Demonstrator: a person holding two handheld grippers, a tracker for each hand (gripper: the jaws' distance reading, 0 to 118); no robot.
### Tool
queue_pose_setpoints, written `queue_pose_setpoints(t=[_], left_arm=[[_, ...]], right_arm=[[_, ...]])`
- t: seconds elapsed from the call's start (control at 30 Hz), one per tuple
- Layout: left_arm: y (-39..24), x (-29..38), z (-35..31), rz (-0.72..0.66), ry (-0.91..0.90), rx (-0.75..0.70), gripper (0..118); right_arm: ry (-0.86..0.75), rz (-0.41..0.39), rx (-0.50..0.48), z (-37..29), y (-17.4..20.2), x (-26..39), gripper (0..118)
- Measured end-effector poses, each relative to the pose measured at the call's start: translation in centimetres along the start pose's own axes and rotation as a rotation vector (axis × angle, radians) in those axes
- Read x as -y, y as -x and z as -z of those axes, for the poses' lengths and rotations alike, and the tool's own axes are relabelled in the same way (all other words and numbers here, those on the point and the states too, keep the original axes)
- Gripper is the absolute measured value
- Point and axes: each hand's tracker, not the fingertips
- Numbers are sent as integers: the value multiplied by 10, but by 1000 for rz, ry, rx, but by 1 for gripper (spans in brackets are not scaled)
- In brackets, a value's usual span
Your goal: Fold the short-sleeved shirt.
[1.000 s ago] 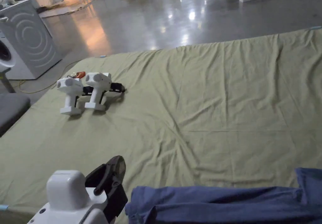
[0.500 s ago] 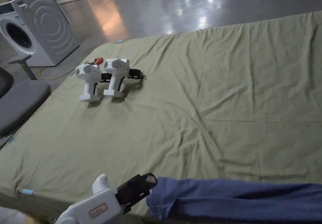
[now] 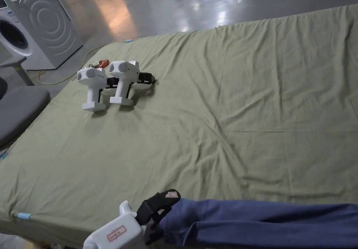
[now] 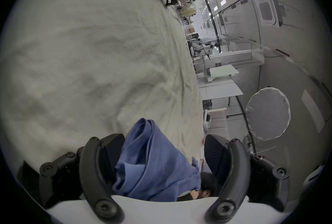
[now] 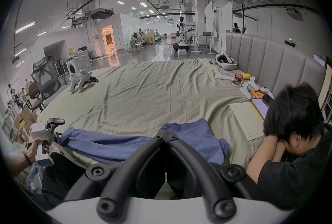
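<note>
A blue short-sleeved shirt (image 3: pixel 262 221) lies bunched in a long strip along the near edge of the olive sheet (image 3: pixel 209 120). My left gripper (image 3: pixel 159 207) sits at the shirt's left end. In the left gripper view the left gripper (image 4: pixel 162 139) is open, jaws wide apart, and a fold of the shirt (image 4: pixel 152 165) lies between them, touching only one jaw. In the right gripper view my right gripper (image 5: pixel 166 133) is shut, its tips pinching the far edge of the shirt (image 5: pixel 107 145). The left gripper (image 5: pixel 53 123) shows far left there, held by a hand.
Two spare white grippers (image 3: pixel 108 83) stand on the sheet at far left. A washing machine (image 3: pixel 31 26) and a grey chair (image 3: pixel 17 110) sit beyond the left edge. At right a person (image 5: pixel 296 138) leans on the bed, near a paper pad (image 5: pixel 248 120), controllers (image 5: pixel 251 87) and a headset (image 5: pixel 225 62).
The head camera has tilted down. My left gripper has swung from pointing up beside the shirt to reaching its left end. The shirt now lies flatter and straighter.
</note>
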Motion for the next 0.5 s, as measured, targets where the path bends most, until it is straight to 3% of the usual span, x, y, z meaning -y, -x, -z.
queue_pose_setpoints(t=[0.07,0.1,0.13,0.17,0.4,0.5], left_arm=[[-1,3,4,-33,-24,0,94],[2,5,7,-54,-23,12,79],[5,7,11,-91,-12,-10,55],[7,10,16,-100,1,-73,13],[-12,1,-14,-77,-171,-2,12],[-45,-31,-48,71,-226,-34,12]], right_arm=[[12,14,-10,1,0,1,2],[13,18,-11,0,0,2,2],[13,21,-12,0,0,3,2],[18,24,-16,0,0,3,2],[53,47,-16,-2,-5,9,2],[47,74,-23,-1,-7,8,2]])
